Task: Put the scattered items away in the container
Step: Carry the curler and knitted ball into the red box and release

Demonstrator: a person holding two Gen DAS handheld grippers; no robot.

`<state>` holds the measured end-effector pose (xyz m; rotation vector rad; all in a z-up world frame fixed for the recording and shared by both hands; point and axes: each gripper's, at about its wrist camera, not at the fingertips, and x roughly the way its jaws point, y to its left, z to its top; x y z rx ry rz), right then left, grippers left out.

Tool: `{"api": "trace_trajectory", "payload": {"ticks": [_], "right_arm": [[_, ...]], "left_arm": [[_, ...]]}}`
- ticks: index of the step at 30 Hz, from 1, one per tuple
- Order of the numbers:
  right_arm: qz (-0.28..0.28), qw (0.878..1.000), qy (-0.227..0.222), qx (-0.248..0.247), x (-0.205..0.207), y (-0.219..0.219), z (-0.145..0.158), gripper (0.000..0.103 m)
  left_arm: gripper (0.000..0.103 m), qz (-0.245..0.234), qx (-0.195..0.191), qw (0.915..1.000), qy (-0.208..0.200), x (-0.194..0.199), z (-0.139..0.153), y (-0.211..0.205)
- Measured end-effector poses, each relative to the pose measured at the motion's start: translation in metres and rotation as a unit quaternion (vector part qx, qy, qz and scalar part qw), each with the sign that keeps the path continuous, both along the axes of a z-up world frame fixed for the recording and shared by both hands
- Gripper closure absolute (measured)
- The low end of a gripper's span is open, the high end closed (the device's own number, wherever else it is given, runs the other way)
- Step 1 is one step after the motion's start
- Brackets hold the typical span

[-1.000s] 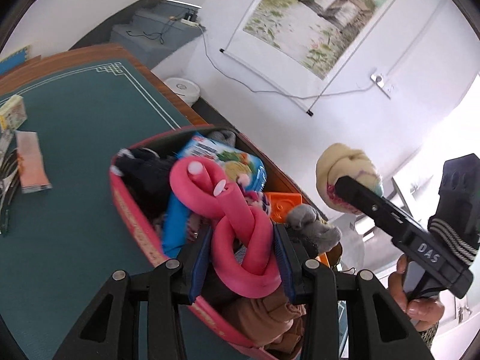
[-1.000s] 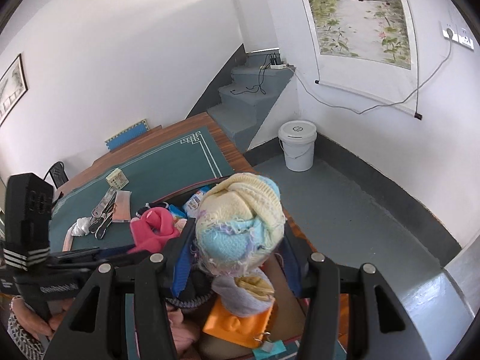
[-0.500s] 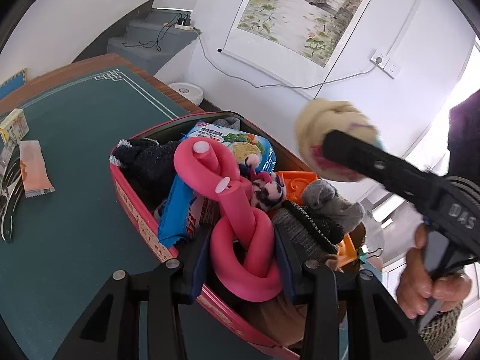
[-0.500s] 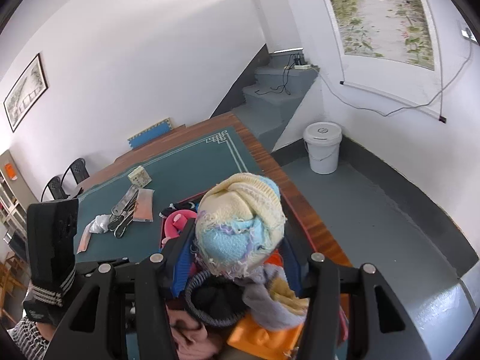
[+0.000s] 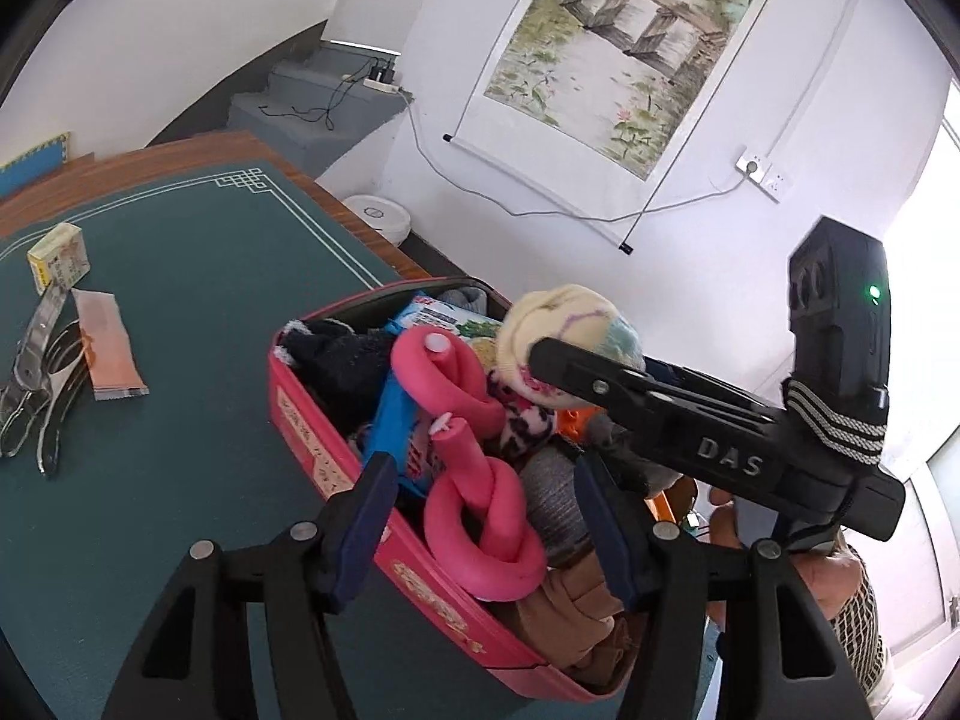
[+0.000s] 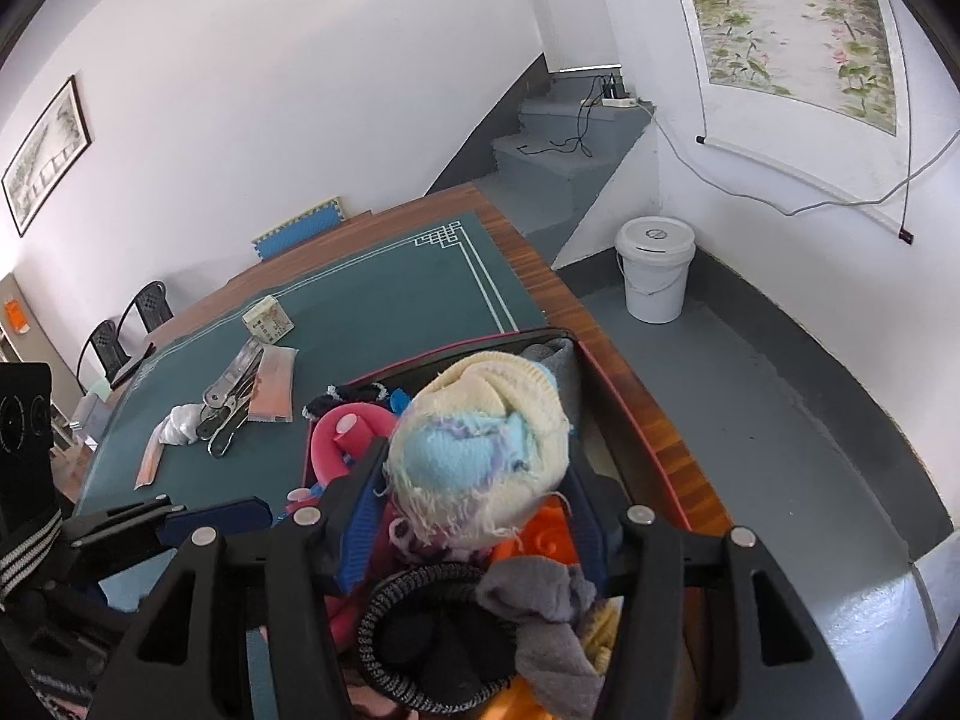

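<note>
White walls, a hanging landscape scroll (image 5: 636, 36) and grey steps surround a wooden table (image 6: 474, 204) covered by a dark green mat with a white border (image 6: 384, 294).

Task container: a red rectangular box with a dark inner lining (image 5: 312, 426), standing at the table's right edge, well filled. Contents visible include a knotted pink foam tube (image 5: 480, 480), a blue snack packet (image 5: 390, 420), dark knitted fabric (image 5: 342, 354), an orange plastic piece (image 6: 540, 540), a grey sock (image 6: 540, 600) and brown cloth (image 5: 570, 600).

Right gripper (image 6: 474, 468): fingers pressed against both sides of a rolled cream, blue and lilac knitted sock ball (image 6: 486, 426), which is held above the box contents. Whether the ball touches the items beneath cannot be told.

Left gripper (image 5: 486, 498): fingers spread, standing either side of the pink foam tube's knot over the box's near edge; the pads do not visibly press on the tube.

Items outside the box, on the mat toward the table's left side: a small cream carton (image 5: 57, 252), a pink-orange sachet (image 5: 111, 348), a metal folding tool with dark handles (image 5: 36, 384), a crumpled white wrapper (image 6: 180, 426) and a thin pale strip (image 6: 150, 462). These lie close together, well apart from the box.

A white lidded bucket (image 6: 654, 270) stands on the grey floor beyond the table.
</note>
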<state>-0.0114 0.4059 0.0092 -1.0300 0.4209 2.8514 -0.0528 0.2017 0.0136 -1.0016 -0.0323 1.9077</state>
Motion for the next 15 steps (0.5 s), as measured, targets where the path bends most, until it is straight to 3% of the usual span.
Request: {"api": "trace_trajectory", "payload": {"ticks": [4,13,15], "right_arm": [[-0.009,0.999,0.009,0.032,0.012,-0.003,0.009,0.033],[-0.034,0.999,0.027,0.007,0.020,0.017,0.017,0.033],[-0.040,0.999,0.031,0.002,0.021,0.021,0.019,0.040]], "left_arm": [[0.040,0.010,0.007,0.9999,0.006,-0.002,0.005,-0.009],[0.040,0.020,0.015,0.9996,0.010,-0.003,0.012,-0.017],[0.040,0.021,0.013,0.9996,0.011,-0.002,0.012,-0.021]]}}
